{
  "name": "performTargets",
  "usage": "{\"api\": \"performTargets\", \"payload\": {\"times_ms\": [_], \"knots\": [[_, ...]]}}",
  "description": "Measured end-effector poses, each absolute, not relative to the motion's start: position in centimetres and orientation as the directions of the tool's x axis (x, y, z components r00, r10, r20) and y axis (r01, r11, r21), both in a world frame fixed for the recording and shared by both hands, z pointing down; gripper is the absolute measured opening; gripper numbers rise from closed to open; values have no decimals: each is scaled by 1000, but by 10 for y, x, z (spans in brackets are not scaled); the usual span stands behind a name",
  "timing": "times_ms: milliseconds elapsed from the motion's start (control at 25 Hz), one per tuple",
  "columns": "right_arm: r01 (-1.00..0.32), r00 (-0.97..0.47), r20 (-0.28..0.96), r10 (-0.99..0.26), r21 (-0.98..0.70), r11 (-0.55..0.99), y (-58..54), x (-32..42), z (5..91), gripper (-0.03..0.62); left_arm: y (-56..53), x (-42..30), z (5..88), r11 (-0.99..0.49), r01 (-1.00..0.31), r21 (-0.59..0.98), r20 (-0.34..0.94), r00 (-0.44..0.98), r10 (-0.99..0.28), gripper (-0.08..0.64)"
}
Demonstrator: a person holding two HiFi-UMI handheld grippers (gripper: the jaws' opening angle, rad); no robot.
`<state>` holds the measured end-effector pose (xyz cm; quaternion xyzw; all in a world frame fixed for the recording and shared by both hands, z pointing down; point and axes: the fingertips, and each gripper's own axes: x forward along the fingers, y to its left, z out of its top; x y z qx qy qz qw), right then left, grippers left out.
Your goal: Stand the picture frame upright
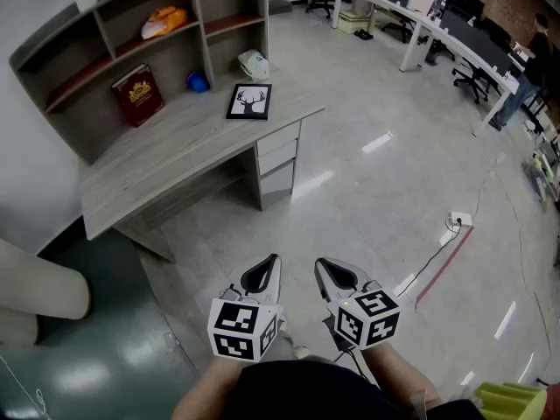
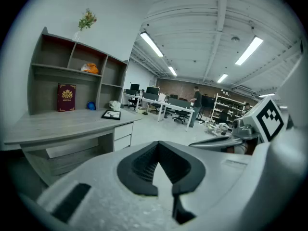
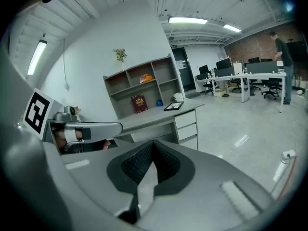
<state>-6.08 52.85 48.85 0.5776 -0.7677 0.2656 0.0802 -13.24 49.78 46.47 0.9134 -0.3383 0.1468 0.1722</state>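
A black picture frame (image 1: 249, 101) with a deer-head print lies flat on the grey desk (image 1: 175, 156), near its right end. It also shows small in the left gripper view as the picture frame (image 2: 111, 114) and in the right gripper view as the picture frame (image 3: 173, 106). Both grippers hang over the floor, well short of the desk. The left gripper (image 1: 269, 269) is shut with nothing in it. Beside it, the right gripper (image 1: 325, 273) is shut and empty too.
A shelf unit (image 1: 114, 42) stands on the desk back with a red book (image 1: 137, 95), a blue ball (image 1: 198, 82), a white object (image 1: 254, 64) and an orange item (image 1: 164, 21). Drawers (image 1: 278, 160) sit under the desk's right end. A power strip (image 1: 459, 220) lies on the floor.
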Motion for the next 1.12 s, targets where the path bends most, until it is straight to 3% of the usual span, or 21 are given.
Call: {"api": "performTargets", "payload": {"times_ms": [1120], "knots": [[-912,-334,400,-853,-366,185,401,-50,494,-3,383,-131,485,-677,-707,207,420,689,-591,-3]]}}
